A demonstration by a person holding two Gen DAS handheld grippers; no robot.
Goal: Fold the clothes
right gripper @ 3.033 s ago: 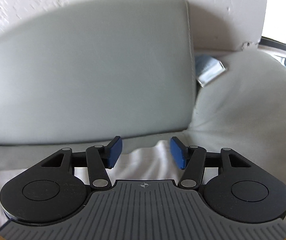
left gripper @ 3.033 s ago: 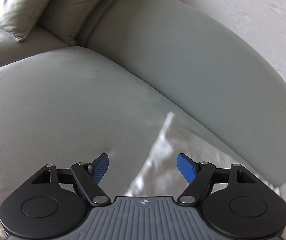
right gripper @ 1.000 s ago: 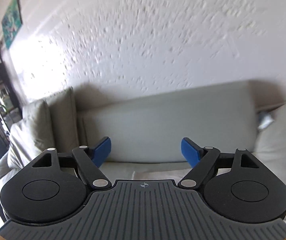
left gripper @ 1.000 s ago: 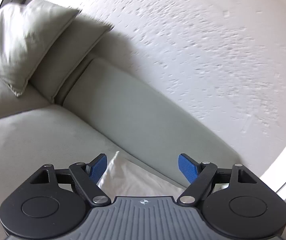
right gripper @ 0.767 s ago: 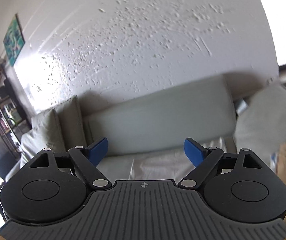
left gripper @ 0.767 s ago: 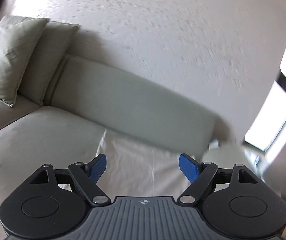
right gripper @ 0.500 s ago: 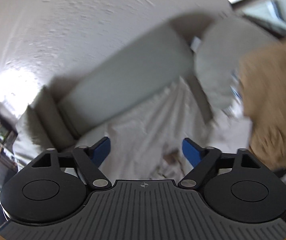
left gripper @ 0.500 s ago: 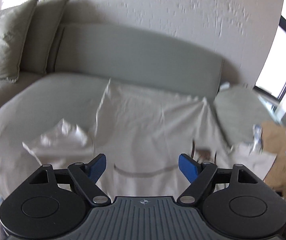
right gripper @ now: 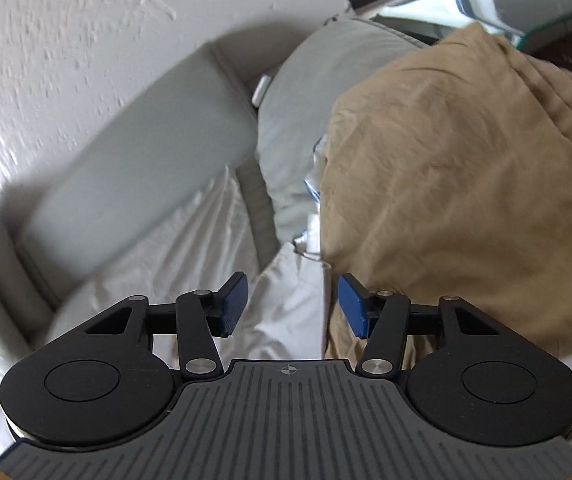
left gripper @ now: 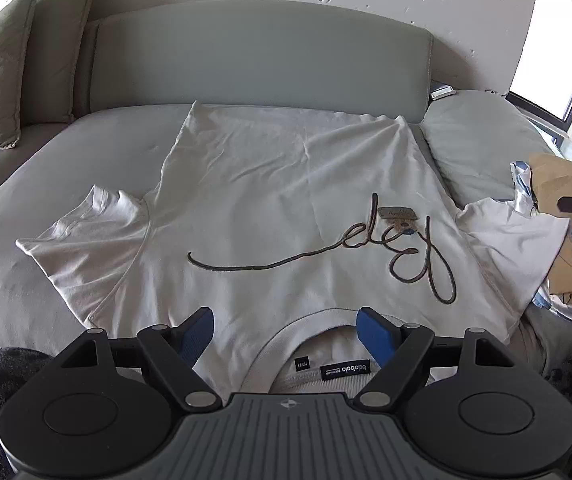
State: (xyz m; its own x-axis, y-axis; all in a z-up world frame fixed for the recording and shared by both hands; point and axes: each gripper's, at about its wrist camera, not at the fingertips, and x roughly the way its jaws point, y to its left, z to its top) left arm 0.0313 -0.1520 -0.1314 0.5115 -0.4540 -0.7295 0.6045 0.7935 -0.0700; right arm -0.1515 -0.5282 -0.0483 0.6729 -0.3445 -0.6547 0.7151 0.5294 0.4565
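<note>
White T-shirt [left gripper: 270, 184] flat on sofa [left gripper: 246, 52]; left tongs [left gripper: 284, 334] spread, empty, above collar; right tongs [right gripper: 292, 304] closing, empty, over sleeve.

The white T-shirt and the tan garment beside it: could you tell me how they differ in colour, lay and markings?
The white T-shirt is spread flat on the sofa, front up, sleeves out; the tan garment sits bunched in a heap at the shirt's right sleeve. The T-shirt bears dark script lettering and a neck label; the tan garment shows no marking. Neither is folded yet, and neither is held.
</note>
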